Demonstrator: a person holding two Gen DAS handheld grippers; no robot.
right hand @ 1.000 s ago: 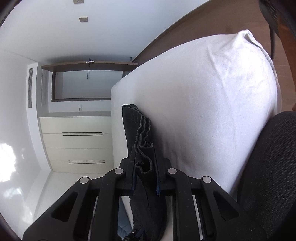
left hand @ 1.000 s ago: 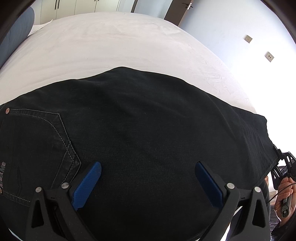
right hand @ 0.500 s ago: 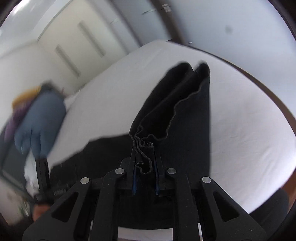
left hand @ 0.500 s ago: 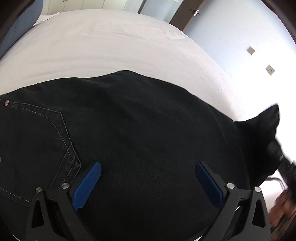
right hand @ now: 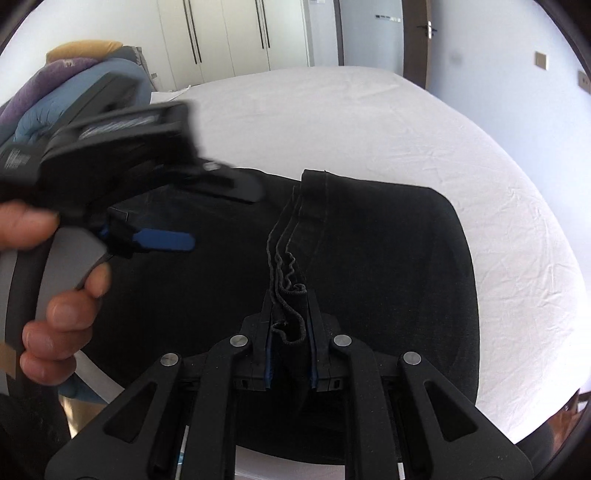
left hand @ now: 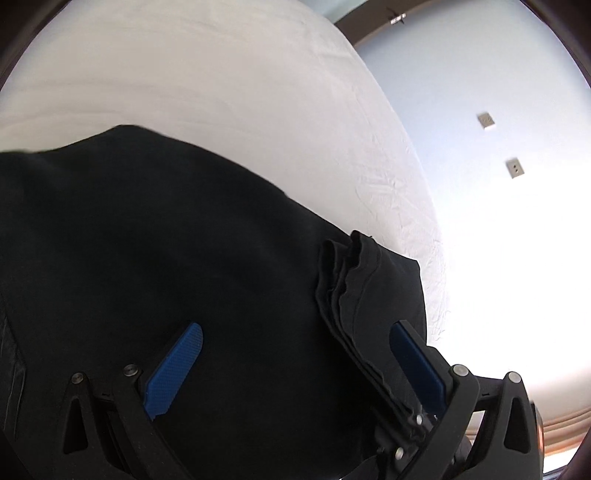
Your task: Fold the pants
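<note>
Black denim: the pants (right hand: 369, 258) lie spread on the white bed (right hand: 369, 110), filling the lower half of both views
Left hand-held gripper (left hand: 291, 365): jaws wide, nothing between them; blue pads (left hand: 173, 369) hover over the cloth, touching or not I cannot tell
Right hand-held gripper (right hand: 290, 354): jaws narrow, clamped on the bunched leg hems (right hand: 288, 291)
Step in hand: by my reading, the lengthwise fold, with the hems carried over the body of the pants toward the waist end
Next move: likely to lay the hems flat and square on the layer below, then let go; the left hand-held gripper could pin or smooth the cloth meanwhile
Left wrist view only: the stacked hem layers at 4 o'clock running into the right tool's metal at the frame's lower edge; two wall plates (left hand: 498, 144) at 2 o'clock
Right wrist view only: the person's hand (right hand: 55, 295) at 9 o'clock, blurred, around the left tool's handle; wardrobe doors (right hand: 229, 33) at 12 o'clock; a pile of blue and purple bedding (right hand: 55, 85) at 10 o'clock; the rounded fold edge of the pants at 3 o'clock
</note>
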